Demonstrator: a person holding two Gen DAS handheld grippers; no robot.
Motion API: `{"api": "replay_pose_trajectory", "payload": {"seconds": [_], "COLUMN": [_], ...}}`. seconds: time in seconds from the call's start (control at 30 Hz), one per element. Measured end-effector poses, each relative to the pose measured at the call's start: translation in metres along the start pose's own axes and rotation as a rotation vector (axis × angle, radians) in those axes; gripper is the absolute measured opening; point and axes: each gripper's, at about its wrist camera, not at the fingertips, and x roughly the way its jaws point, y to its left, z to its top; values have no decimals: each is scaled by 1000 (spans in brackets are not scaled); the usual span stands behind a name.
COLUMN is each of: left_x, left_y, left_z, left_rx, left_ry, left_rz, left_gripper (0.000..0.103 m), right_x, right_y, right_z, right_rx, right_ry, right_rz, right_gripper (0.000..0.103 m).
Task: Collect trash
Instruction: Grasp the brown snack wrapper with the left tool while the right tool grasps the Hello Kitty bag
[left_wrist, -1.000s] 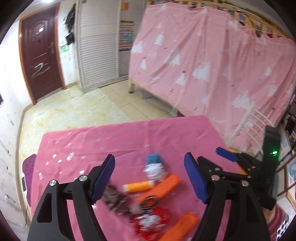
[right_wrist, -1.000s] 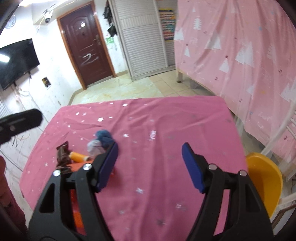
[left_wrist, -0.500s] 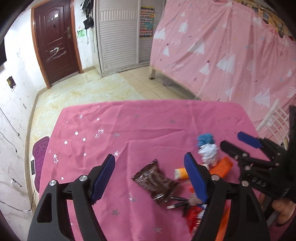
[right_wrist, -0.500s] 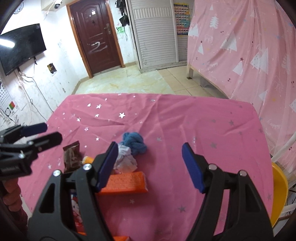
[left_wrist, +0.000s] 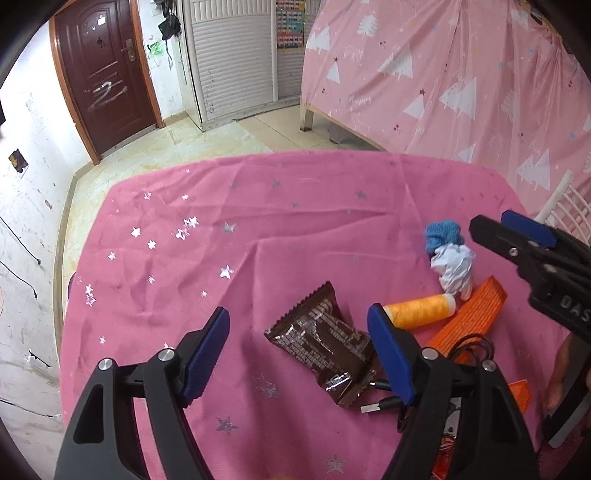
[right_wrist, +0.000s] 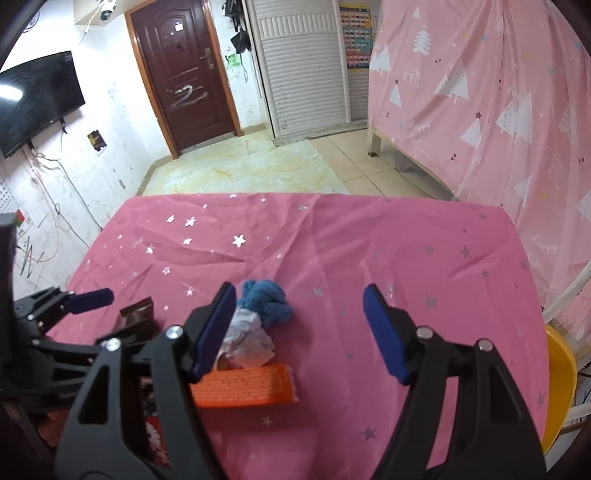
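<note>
On my left wrist view, the right claw (left_wrist: 524, 236) carries white letters reading "DAS" before the frame edge cuts them off. The pink curtain (right_wrist: 480, 92) shows a faint "Happy". Print on the brown wrapper (left_wrist: 325, 343) and orange box (left_wrist: 472, 317) is too small for me to read.

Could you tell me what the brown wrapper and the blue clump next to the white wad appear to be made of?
Brown wrapper: likely plastic film, glossy, with crimped serrated ends. Blue clump: looks like knitted yarn or cloth, matte and fuzzy. White wad: probably crumpled tissue.
</note>
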Motion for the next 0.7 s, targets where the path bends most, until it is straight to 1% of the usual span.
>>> {"api": "replay_pose_trajectory", "payload": {"seconds": [0.03,0.1,0.13,0.17,0.2,0.23,0.27,0.3,0.4,0.5,0.7], "left_x": [1,3,4,4,4,3,2,2,0,-2,-22], "left_y": [0,-3,-4,-5,-7,-10,-12,-14,-15,-11,5], "left_z": [-2,-4,-4,-5,-6,-7,-8,-9,-12,-14,-16], "left_rx": [2,6,7,10,14,22,28,33,27,-5,-51], "left_ry": [2,10,13,15,14,9,6,3,2,4,-25], "left_rz": [0,-6,-11,-17,-21,-20,-15,-13,-17,-11,0], "left_gripper": [68,59,57,52,48,47,43,40,38,37,37], "right_x": [-2,-6,-11,-15,-20,-24,-28,-32,-43,-50,-50], "right_y": [1,3,4,4,4,5,5,7,12,23,47], "right_z": [-2,-6,-9,-12,-15,-19,-23,-28,-41,-56,-77], "right_rx": [-4,-12,-15,-15,-15,-17,-20,-24,-41,-61,-123], "right_ry": [-2,-10,-16,-20,-24,-27,-33,-35,-35,-25,22], "right_rz": [0,-1,0,3,10,13,18,24,37,67,125], "right_gripper": [68,69,69,69,72,76,80,80,80,80,80]}}
